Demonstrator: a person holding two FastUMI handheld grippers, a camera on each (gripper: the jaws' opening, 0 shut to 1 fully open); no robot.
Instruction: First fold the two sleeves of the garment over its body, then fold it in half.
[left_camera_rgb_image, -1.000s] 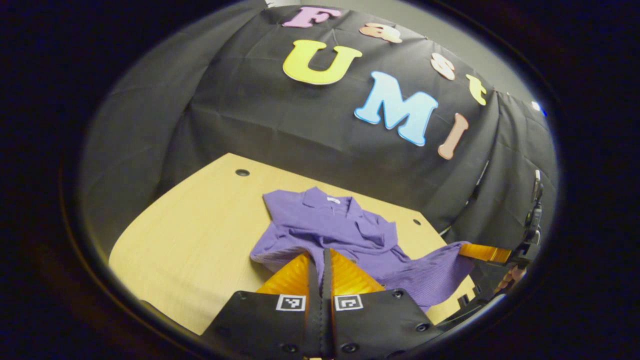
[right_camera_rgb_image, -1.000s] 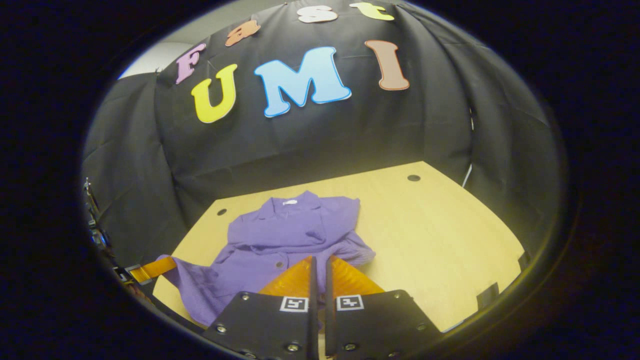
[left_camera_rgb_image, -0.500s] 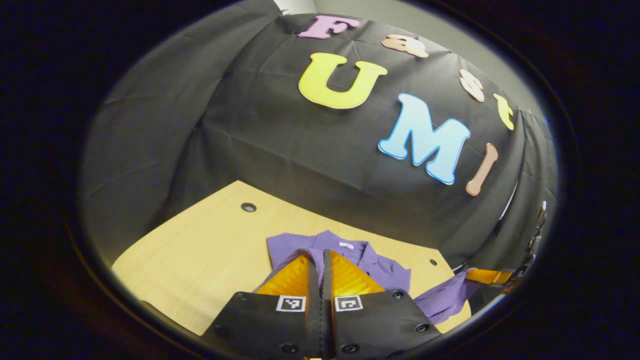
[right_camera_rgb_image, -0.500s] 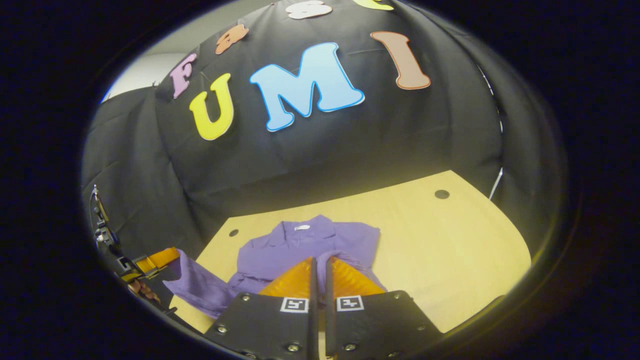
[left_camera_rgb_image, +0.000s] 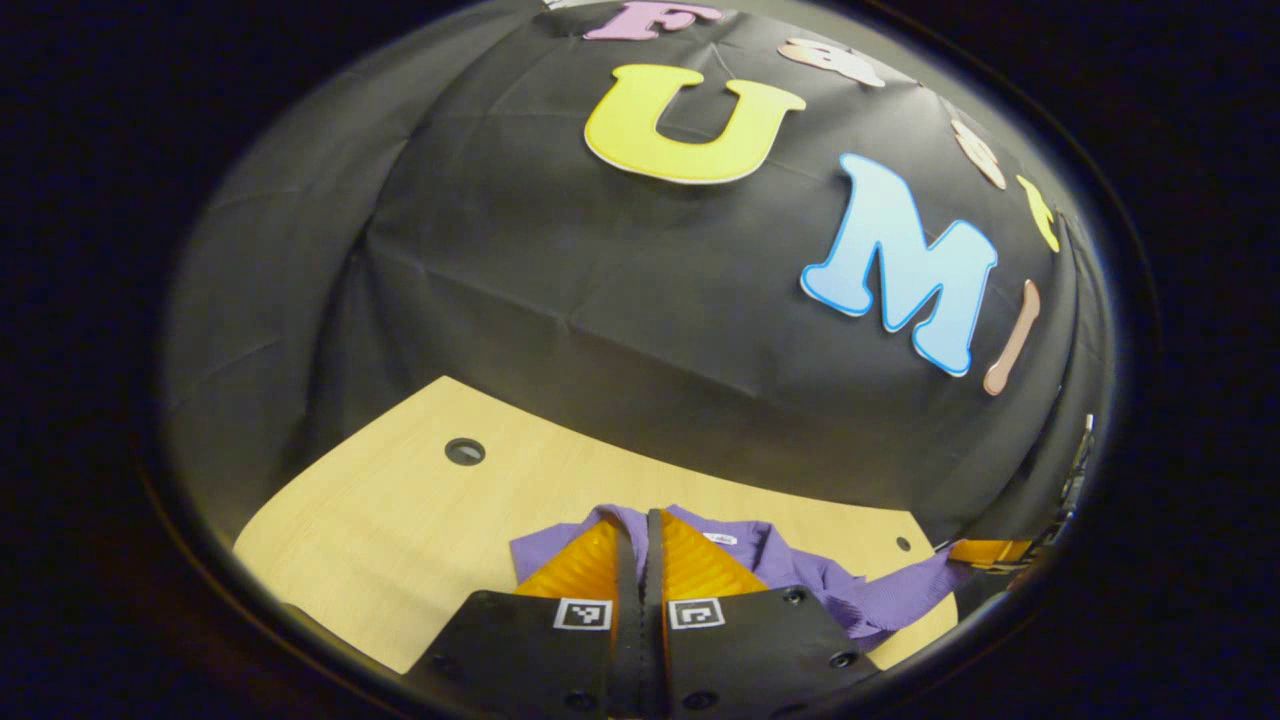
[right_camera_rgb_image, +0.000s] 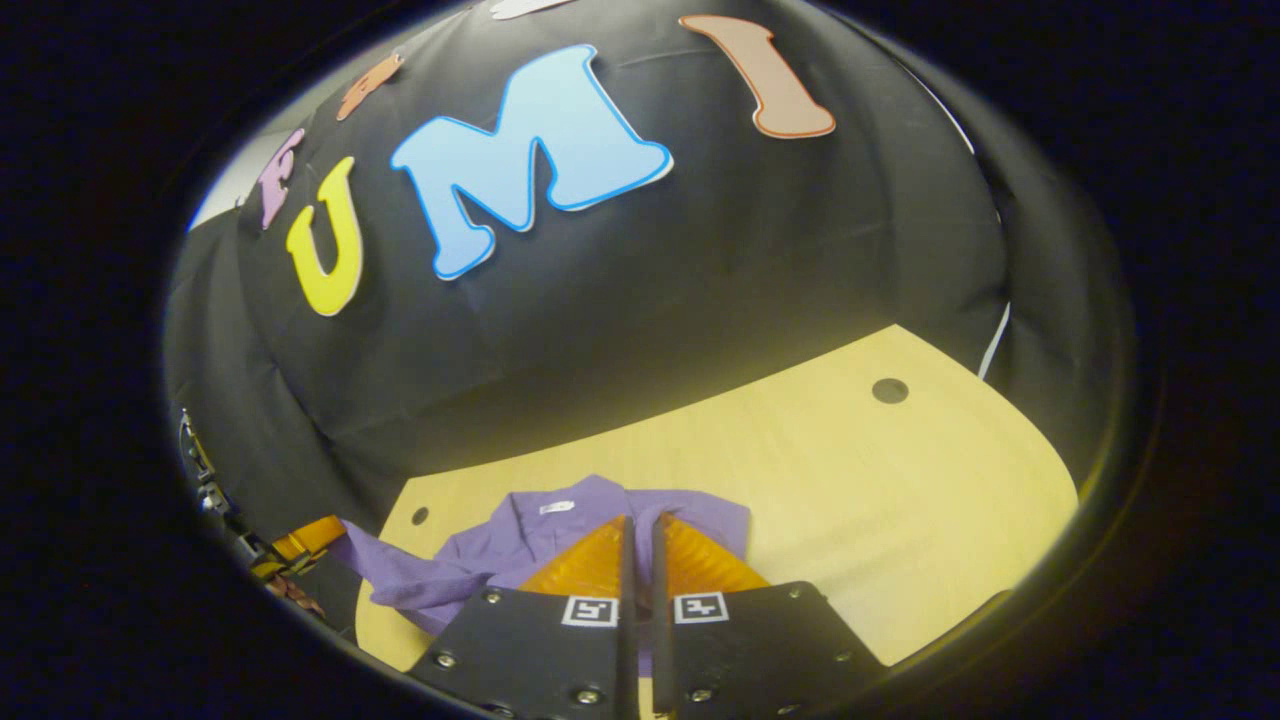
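The garment (left_camera_rgb_image: 800, 575), a purple collared shirt, lies on the wooden table (left_camera_rgb_image: 400, 520) near its far edge, close under the booth's cloth wall. In the right gripper view its collar (right_camera_rgb_image: 560, 512) sits at the far end, so I judge the long axis runs near to far, collar away from me, hem toward me.

My left gripper (left_camera_rgb_image: 647, 530) has its fingers drawn together with no gap visible; purple cloth lies around the tips, but whether cloth is caught between them I cannot tell. My right gripper (right_camera_rgb_image: 640, 535) likewise has its fingers together, with a thin slit between them and the shirt directly beyond. In the left gripper view a band of fabric stretches off to the right toward the other gripper (left_camera_rgb_image: 990, 552), lifted and taut.

Assessment: the fabric is light, soft and limp, and it drapes and wrinkles freely. It will sag between two holds. I judge hem corners or sleeve ends the soundest places to pinch, taking a single layer cleanly.
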